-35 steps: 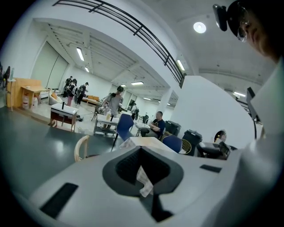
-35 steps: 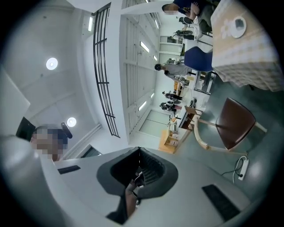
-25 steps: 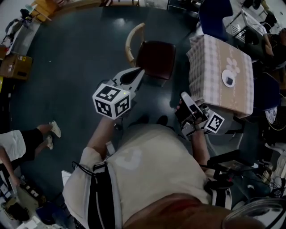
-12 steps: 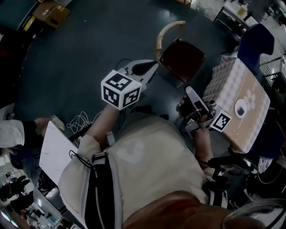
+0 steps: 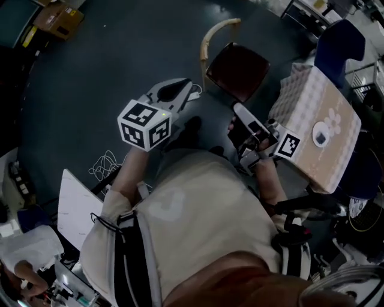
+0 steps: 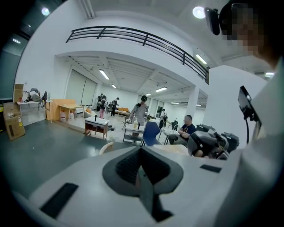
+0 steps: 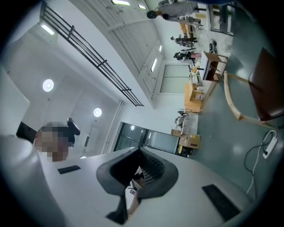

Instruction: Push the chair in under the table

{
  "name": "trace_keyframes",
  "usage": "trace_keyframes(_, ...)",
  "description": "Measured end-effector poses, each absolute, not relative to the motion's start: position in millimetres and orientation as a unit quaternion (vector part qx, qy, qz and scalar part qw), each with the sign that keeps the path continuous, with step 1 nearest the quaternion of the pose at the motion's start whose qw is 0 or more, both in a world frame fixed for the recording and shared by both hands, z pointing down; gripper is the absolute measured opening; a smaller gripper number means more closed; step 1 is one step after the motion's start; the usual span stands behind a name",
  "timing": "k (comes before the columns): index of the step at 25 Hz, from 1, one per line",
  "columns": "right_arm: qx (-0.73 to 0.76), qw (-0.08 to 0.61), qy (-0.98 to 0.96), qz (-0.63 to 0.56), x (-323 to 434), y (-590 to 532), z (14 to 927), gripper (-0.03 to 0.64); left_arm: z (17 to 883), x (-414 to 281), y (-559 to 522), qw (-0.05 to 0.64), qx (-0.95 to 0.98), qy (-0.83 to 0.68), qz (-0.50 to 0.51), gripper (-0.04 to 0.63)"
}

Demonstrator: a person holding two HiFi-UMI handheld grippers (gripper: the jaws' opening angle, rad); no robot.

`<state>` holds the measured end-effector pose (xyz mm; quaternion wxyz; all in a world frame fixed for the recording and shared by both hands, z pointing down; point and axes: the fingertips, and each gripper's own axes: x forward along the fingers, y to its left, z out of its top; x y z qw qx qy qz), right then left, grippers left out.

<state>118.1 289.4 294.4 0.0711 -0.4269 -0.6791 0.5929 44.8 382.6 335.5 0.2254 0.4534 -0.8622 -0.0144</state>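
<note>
The chair [image 5: 238, 67] has a dark red seat and a curved pale wooden back [image 5: 211, 37]. It stands on the dark floor to the left of the table [image 5: 312, 129], which has a checked cloth, and apart from it. My left gripper [image 5: 188, 88] is shut and empty, held in the air short of the chair's back. My right gripper [image 5: 236, 108] is also shut and empty, near the front of the seat and between chair and table. In the left gripper view the jaws [image 6: 141, 153] meet. In the right gripper view the jaws [image 7: 139, 154] point upward, and the chair [image 7: 267, 84] is at the right edge.
A blue chair [image 5: 336, 42] stands behind the table. A white board [image 5: 75, 207] and a loose cable [image 5: 107, 162] lie on the floor at the left. A power strip [image 7: 269, 144] lies near the chair. Cardboard boxes [image 5: 57, 18] are far left. People and desks [image 6: 142, 113] fill the hall beyond.
The head view has swung, so chair and table sit further right and up. Both grippers have risen a little, still shut. The right one now tilts upward beside the seat.
</note>
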Motion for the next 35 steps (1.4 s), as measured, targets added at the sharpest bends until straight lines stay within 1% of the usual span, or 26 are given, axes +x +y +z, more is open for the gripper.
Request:
trace_keyframes(6,-0.374,0.041,-0.713,0.591,98.1,271.9,300.3,0.012,350.1,4.2,362.4,0.227,0.498,-0.837,-0.012,0.006)
trace_keyframes(12,-0.316,0.021,-0.736,0.598,55.6,274.5,303.2,0.012,352.1,-52.5,350.8,0.226,0.546,-0.807,-0.007,0.006)
trace_keyframes(16,-0.286,0.018,-0.743,0.604,31.0,277.0,307.7,0.012,358.6,-87.7,345.6,0.235,0.565,-0.791,-0.013,0.006)
trace_keyframes(20,-0.258,-0.002,-0.748,0.611,9.1,267.9,304.4,0.012,359.6,-118.9,324.9,0.245,0.595,-0.766,-0.012,0.006)
trace_keyframes(23,-0.229,-0.017,-0.756,0.613,-1.1,274.6,309.5,0.012,370.8,-131.1,319.5,0.251,0.623,-0.741,-0.009,0.006)
trace_keyframes(28,-0.183,-0.070,-0.746,0.636,-6.6,275.5,312.8,0.012,391.2,-144.7,308.9,0.274,0.654,-0.705,0.005,0.006)
trace_keyframes(35,-0.133,-0.071,-0.747,0.647,-10.3,263.4,324.3,0.012,404.1,-150.8,290.9,0.298,0.670,-0.680,-0.001,0.006)
